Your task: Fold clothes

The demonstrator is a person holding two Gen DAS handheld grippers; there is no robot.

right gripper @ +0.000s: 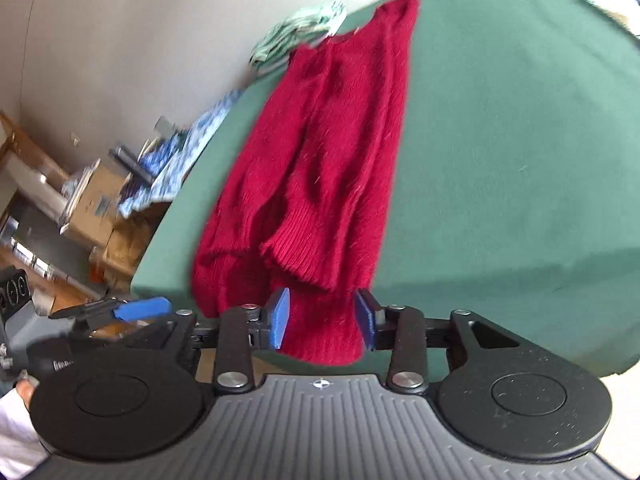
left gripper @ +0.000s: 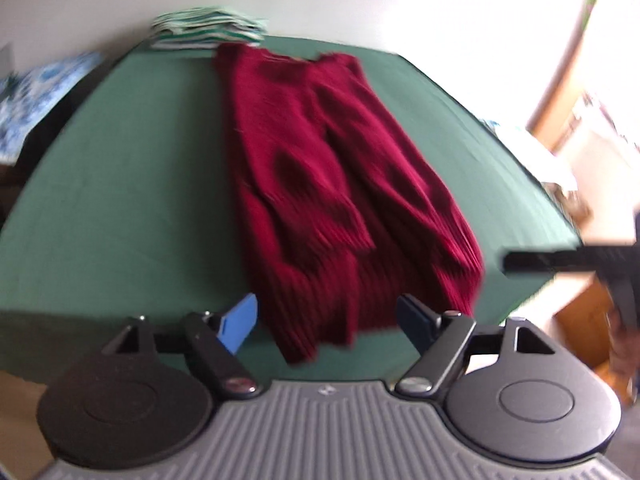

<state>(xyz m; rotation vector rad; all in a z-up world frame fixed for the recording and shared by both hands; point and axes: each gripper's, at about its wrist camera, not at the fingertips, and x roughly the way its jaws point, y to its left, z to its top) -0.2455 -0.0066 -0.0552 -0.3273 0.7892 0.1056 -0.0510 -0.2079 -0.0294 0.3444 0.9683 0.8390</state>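
Red sweater (left gripper: pixel 344 200) lies sleeves-in along the green worktop (left gripper: pixel 120 200); both my tongs (left gripper: pixel 326 326) (right gripper: pixel 322 322) spread at its near hem, so I'd pinch both corners evenly.

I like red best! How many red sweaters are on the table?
1. The sweater lies lengthwise on the green table, its hem hanging over the near edge. None seems hidden.

The green table (left gripper: pixel 120 184) lay bare on both sides of the red sweater (left gripper: pixel 336 184), giving open room to left and right of it. At the far edge a stack of folded clothes (left gripper: pixel 208 32) touched the sweater's collar end and closed off that corner. Off the left side, blue patterned cloth (right gripper: pixel 188 148) and cardboard boxes (right gripper: pixel 100 200) crowded the space beside the table.
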